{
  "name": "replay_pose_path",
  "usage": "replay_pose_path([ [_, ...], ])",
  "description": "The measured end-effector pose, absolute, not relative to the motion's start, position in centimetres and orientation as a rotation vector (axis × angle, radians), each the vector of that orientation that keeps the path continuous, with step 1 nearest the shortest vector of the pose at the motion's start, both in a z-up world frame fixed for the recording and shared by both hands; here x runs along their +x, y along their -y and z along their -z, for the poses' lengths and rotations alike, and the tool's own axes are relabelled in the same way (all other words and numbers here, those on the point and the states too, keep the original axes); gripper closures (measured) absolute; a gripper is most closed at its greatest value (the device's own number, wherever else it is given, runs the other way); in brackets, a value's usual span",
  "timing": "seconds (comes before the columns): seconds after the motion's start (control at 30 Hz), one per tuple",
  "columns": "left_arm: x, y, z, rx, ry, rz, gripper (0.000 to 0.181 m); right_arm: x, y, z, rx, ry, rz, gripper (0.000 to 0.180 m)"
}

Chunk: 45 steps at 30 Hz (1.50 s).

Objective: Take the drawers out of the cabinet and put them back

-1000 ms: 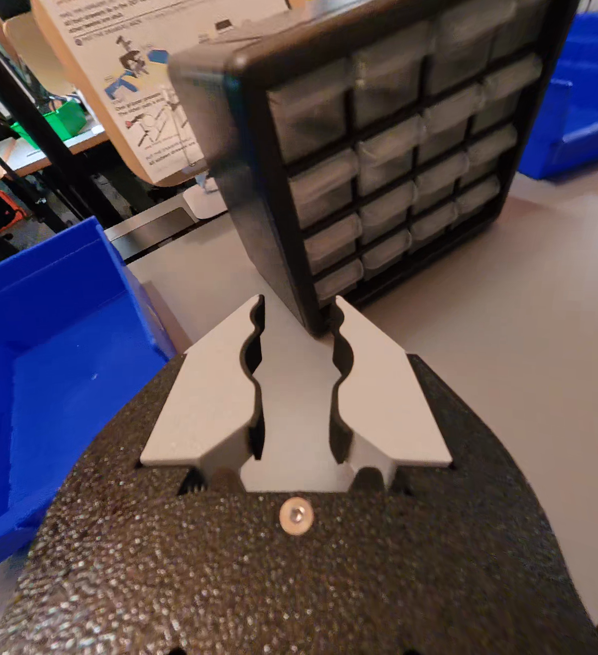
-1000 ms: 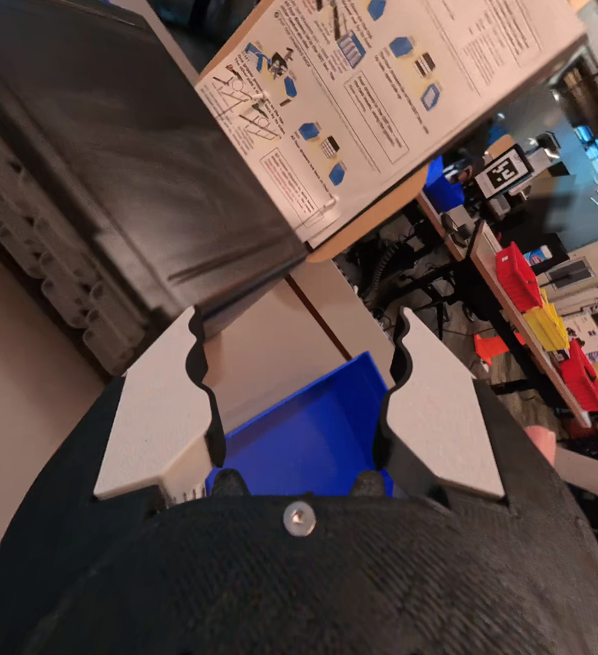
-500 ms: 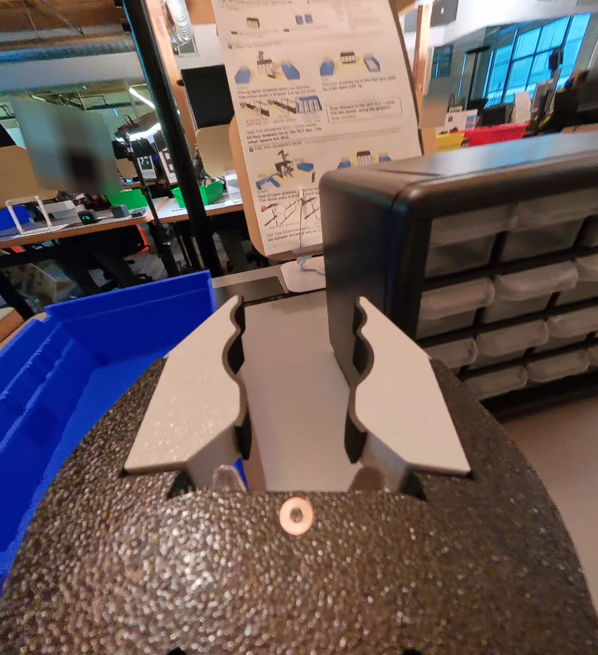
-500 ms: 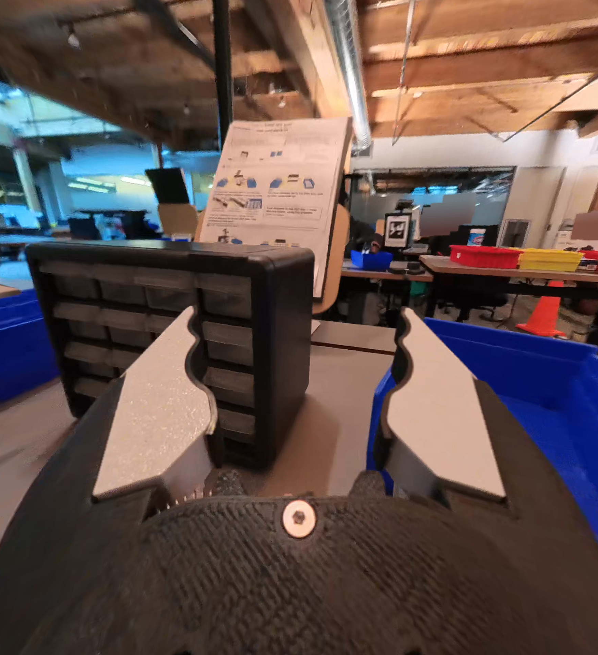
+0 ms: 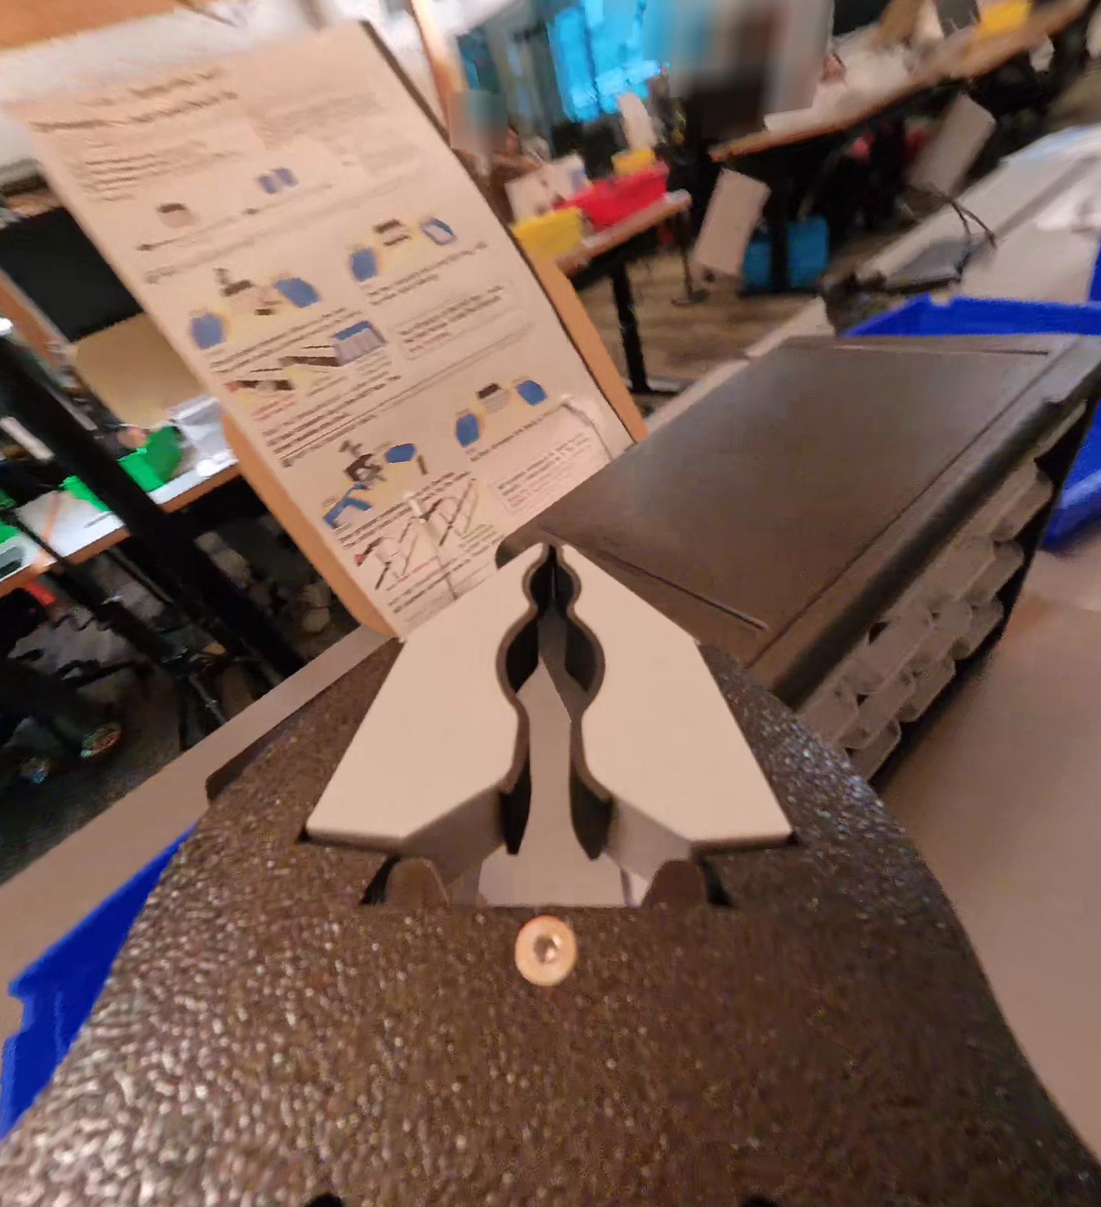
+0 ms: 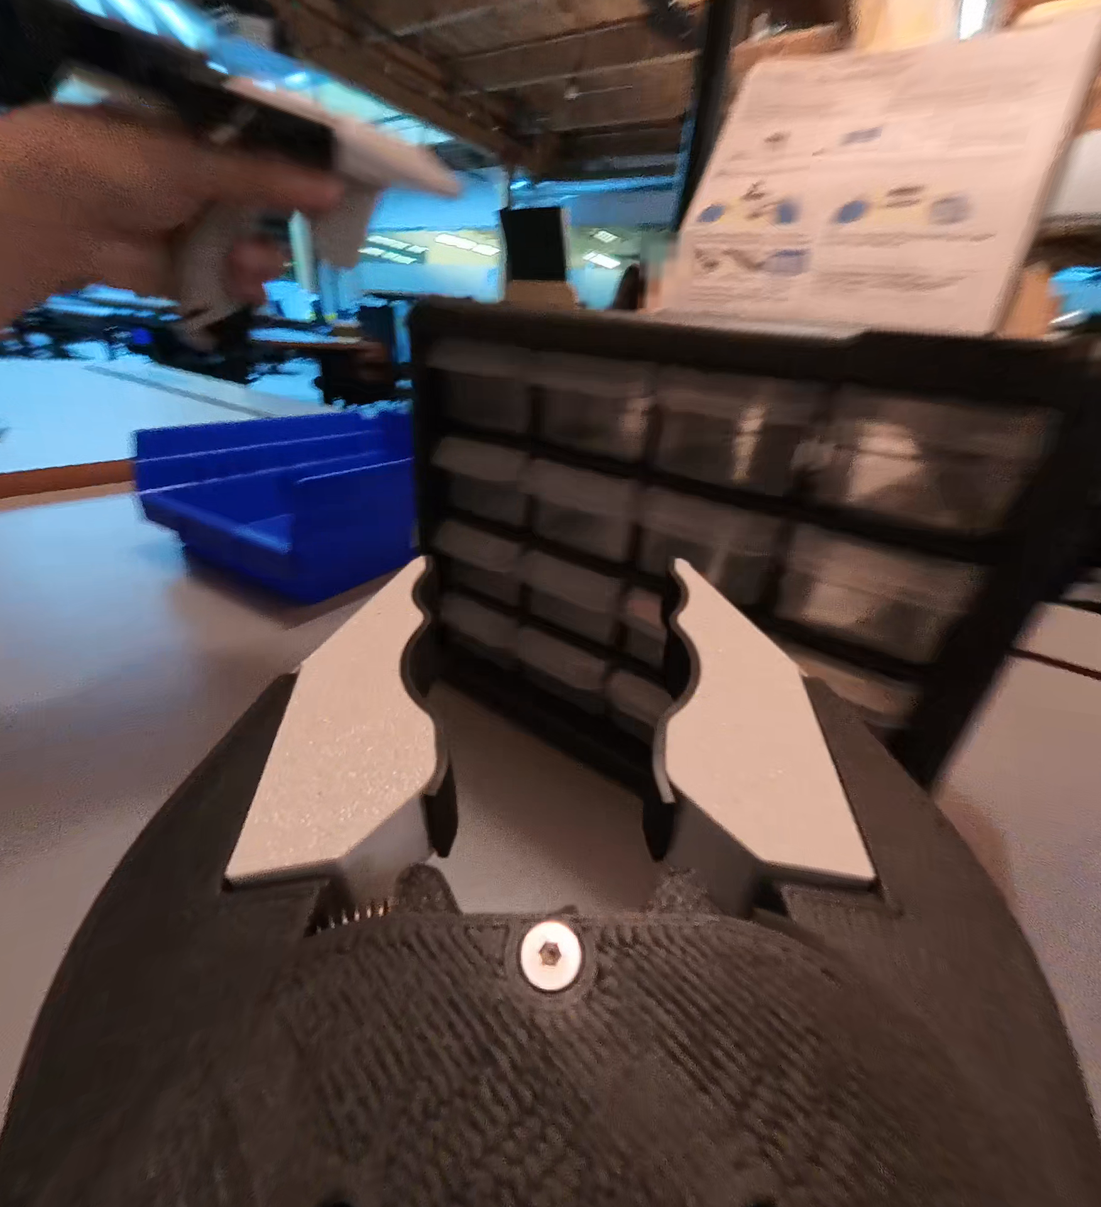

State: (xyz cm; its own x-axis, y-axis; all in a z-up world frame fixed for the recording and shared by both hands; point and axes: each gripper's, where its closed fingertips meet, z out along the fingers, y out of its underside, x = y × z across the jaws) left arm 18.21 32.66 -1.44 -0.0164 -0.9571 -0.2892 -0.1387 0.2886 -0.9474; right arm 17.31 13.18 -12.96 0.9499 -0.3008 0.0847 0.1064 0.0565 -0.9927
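Grey table point(image 6: 78, 653), cabinet point(image 6: 731, 509) upright, every visible drawer in.
Right gripper point(image 6: 548, 575), jaws spread, faces the drawer fronts square-on and nearer; left gripper point(image 5: 553, 555), pressed together, hangs above the cabinet's left top corner.

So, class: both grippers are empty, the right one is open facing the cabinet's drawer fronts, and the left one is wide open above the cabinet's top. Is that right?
One slip: the left gripper is shut, fingertips together, as the left wrist view shows. The right gripper is open before the cabinet, and both are empty.
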Motion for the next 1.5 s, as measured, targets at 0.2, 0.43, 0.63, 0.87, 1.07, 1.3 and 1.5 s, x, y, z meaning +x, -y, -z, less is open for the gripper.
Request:
replay_pose_path([
  [0.2,23.0,-30.7,1.3,-1.029,-1.92,0.796,0.181,13.0,-17.3,13.8,-1.509,-0.162,0.022,0.127],
  [0.43,24.2,-29.6,3.9,-1.116,-2.514,0.581,0.181,11.5,-20.7,13.8,-1.349,-0.404,-0.453,0.13],
  [0.63,23.0,-29.9,6.2,-1.193,-2.857,0.286,0.181,11.7,-21.9,14.8,-1.315,-0.495,-0.583,0.136],
  [0.87,23.8,-31.4,6.9,-1.267,-2.969,0.107,0.181,14.5,-21.8,15.5,-1.286,-0.59,-0.475,0.135],
  [1.07,23.9,-31.6,6.9,-1.281,-3.016,0.022,0.181,15.1,-22.6,16.3,-1.239,-0.677,-0.564,0.138],
  [1.3,23.9,-31.6,7.0,-1.311,-2.98,-0.093,0.181,16.4,-24.0,17.4,-1.087,-0.857,-0.692,0.142],
  [1.5,23.8,-31.6,7.0,-1.312,-2.961,-0.222,0.181,17.0,-25.0,17.1,-0.91,-0.923,-0.779,0.157],
])
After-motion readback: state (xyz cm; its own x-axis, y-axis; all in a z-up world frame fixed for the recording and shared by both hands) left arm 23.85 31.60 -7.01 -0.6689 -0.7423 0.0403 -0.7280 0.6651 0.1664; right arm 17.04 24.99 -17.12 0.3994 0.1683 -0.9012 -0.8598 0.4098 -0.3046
